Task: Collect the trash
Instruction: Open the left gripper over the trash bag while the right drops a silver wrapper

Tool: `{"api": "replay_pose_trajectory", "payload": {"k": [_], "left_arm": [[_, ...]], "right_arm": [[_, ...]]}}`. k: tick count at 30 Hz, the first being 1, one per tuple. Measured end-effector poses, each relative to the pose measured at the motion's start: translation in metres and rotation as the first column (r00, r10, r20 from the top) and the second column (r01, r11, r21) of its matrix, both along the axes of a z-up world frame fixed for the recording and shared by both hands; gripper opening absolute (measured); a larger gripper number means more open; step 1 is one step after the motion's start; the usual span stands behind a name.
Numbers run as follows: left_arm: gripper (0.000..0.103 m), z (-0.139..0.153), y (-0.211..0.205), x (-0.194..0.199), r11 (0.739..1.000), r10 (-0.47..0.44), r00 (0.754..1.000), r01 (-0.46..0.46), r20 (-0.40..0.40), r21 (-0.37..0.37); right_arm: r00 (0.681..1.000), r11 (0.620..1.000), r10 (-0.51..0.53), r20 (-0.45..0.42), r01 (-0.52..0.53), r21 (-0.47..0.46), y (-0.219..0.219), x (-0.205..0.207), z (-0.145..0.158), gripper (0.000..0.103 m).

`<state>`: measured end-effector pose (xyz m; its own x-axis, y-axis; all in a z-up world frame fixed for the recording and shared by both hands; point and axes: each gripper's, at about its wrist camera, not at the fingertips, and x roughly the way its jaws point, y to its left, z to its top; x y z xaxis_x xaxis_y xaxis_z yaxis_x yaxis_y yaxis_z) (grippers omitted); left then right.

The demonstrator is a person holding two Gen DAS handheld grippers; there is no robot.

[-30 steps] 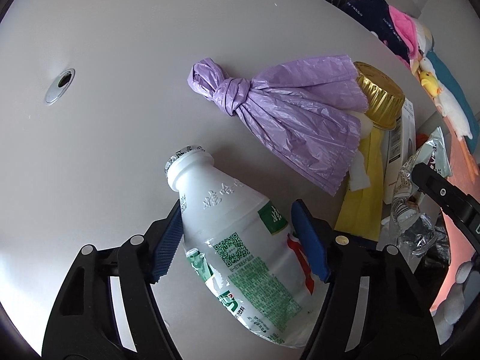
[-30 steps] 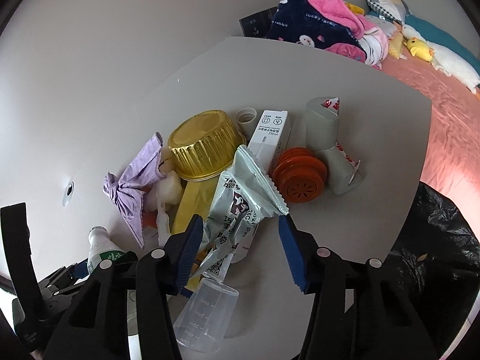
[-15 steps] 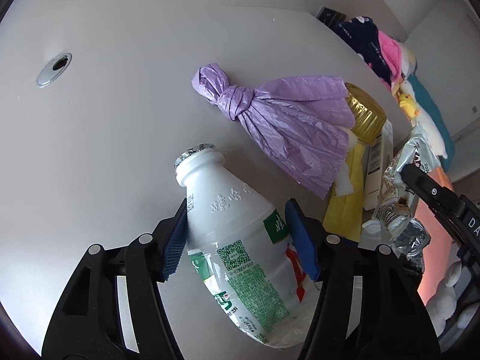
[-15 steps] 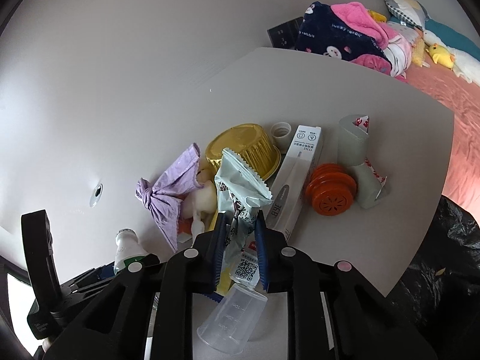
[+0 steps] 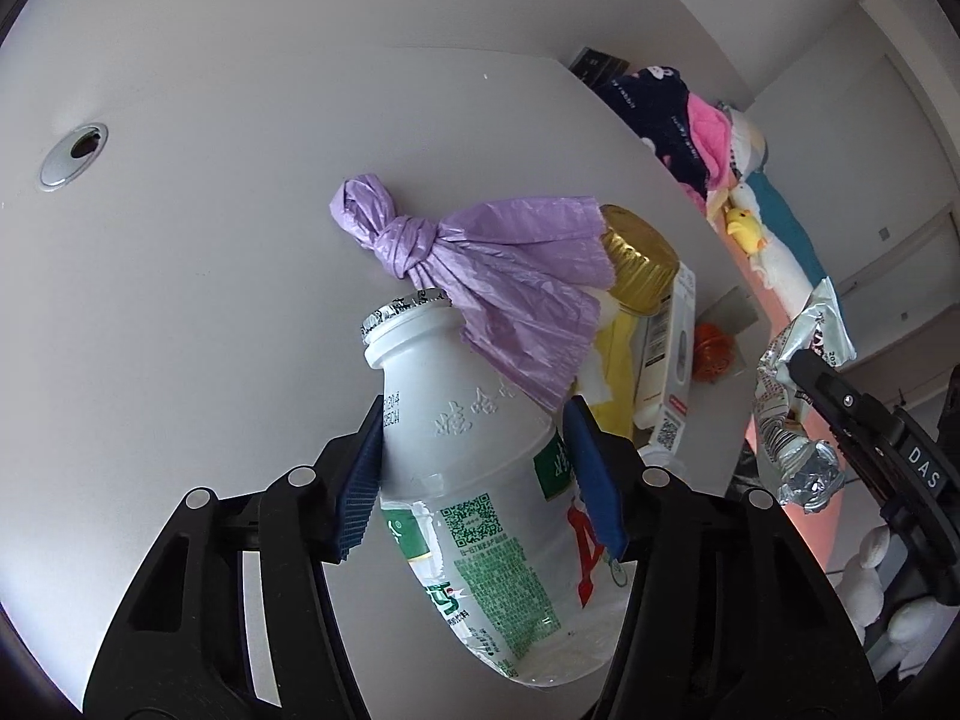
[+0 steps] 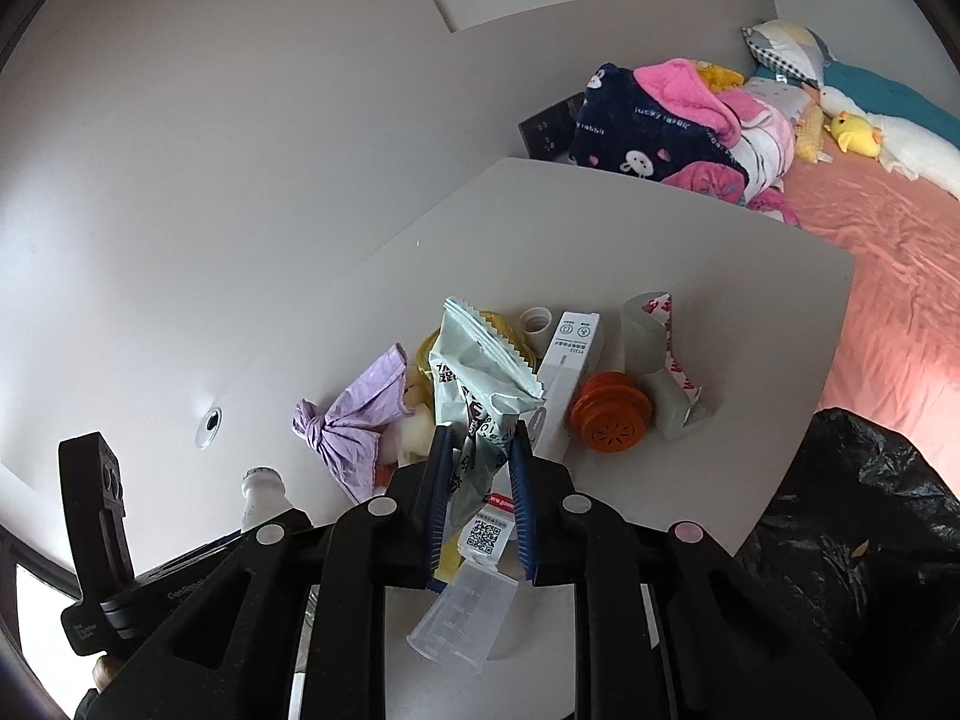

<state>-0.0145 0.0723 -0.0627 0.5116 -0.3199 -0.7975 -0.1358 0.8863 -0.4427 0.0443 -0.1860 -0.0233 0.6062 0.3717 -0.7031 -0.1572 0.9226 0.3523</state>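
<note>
So compared to a second ago, the left tongs (image 5: 477, 468) have gone from loosely straddling the white bottle (image 5: 480, 480) to closing in on it, blue pads now pressed against both sides of its shoulder. The bottle was lying low on the desk (image 5: 210, 300) before; now it's tipped up, mouth pointing at the purple bag (image 5: 498, 282) and covering the bag's lower edge. Over on the right, the right tongs (image 6: 477, 462) were wide apart around the silver snack wrapper (image 6: 480, 372) a second ago, and now they're clamped tight on its lower half, with the wrapper lifted clear of the pile.

The bottle is white plastic with a torn foil rim at the mouth, raised characters on the shoulder, and a green and red label with a QR code. The wrapper is pale silver-green with a zigzag top edge, dark print, crumpled where the pads squeeze it.

Using the purple bag as the anchor: it's knotted at one end and fans out toward a gold foil cup (image 5: 639, 255), which touches its far edge. Just past that sits a white carton (image 6: 567, 360), then an orange ridged disc (image 6: 612, 411), all on the desk. A clear measuring cup (image 6: 462, 612) lies near the desk's front edge, below the wrapper. A black trash bag (image 6: 840, 510) hangs off to the right of the desk.
</note>
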Motion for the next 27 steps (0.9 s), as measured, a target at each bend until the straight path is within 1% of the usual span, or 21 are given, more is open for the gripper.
{"api": "replay_pose_trajectory", "payload": {"k": [2,7,13,18,27], "left_arm": [[0.056,0.004,-0.003,0.005,1.0,-0.009,1.0,0.009,0.003,-0.017],[0.056,0.023,-0.024,0.018,0.998,-0.07,0.996,0.07,0.05,-0.007],[0.056,0.032,-0.055,0.024,0.987,-0.16,0.984,0.162,0.072,-0.019],[0.056,0.038,-0.09,0.026,0.966,-0.253,0.963,0.256,0.093,-0.024],[0.056,0.042,-0.147,0.029,0.918,-0.389,0.915,0.395,0.107,-0.039]], "right_arm": [[1.0,1.0,-0.015,0.011,0.015,0.001,-0.005,-0.003,0.005,0.021],[0.997,0.998,-0.059,0.048,0.059,-0.001,-0.019,-0.017,0.018,0.021],[0.988,0.99,-0.137,0.073,0.138,-0.01,-0.048,-0.036,0.029,0.021],[0.973,0.976,-0.217,0.084,0.219,-0.015,-0.079,-0.053,0.035,0.021],[0.936,0.939,-0.34,0.097,0.342,-0.015,-0.129,-0.081,0.04,0.021]]}}
